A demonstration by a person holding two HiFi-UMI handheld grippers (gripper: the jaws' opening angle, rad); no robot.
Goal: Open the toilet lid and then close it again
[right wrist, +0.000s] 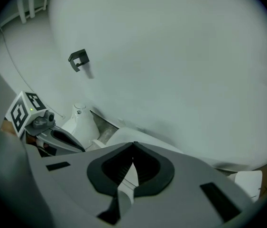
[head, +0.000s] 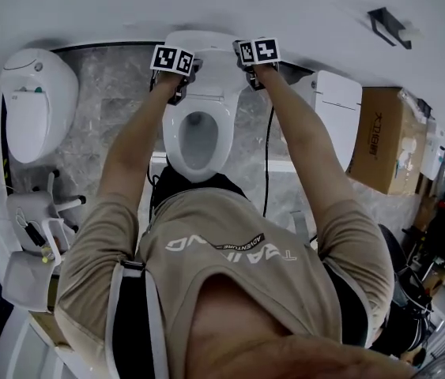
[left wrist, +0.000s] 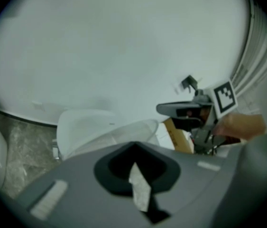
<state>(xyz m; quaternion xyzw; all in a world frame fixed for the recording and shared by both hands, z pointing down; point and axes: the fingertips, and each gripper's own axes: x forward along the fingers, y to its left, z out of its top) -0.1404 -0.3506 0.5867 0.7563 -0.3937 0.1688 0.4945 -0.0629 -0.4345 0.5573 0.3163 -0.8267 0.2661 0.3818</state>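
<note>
The white toilet stands against the wall in the head view, its seat ring [head: 198, 136] down and its lid [head: 203, 47] raised back towards the wall. My left gripper [head: 178, 91] is at the lid's left edge and my right gripper [head: 254, 80] at its upper right edge. Whether either touches the lid I cannot tell. In the left gripper view the jaws [left wrist: 138, 188] are shut with nothing between them, and the lid [left wrist: 124, 131] lies just beyond. The right gripper's jaws [right wrist: 128, 180] also meet, empty, with the lid [right wrist: 140, 140] ahead.
A second white toilet [head: 37, 101] stands at the left, above a white stand [head: 42, 221]. At the right are a white cabinet [head: 337, 110] and a cardboard box [head: 383, 137]. A black cable [head: 269, 158] hangs beside the bowl. A black bracket [head: 388, 25] sticks out of the wall.
</note>
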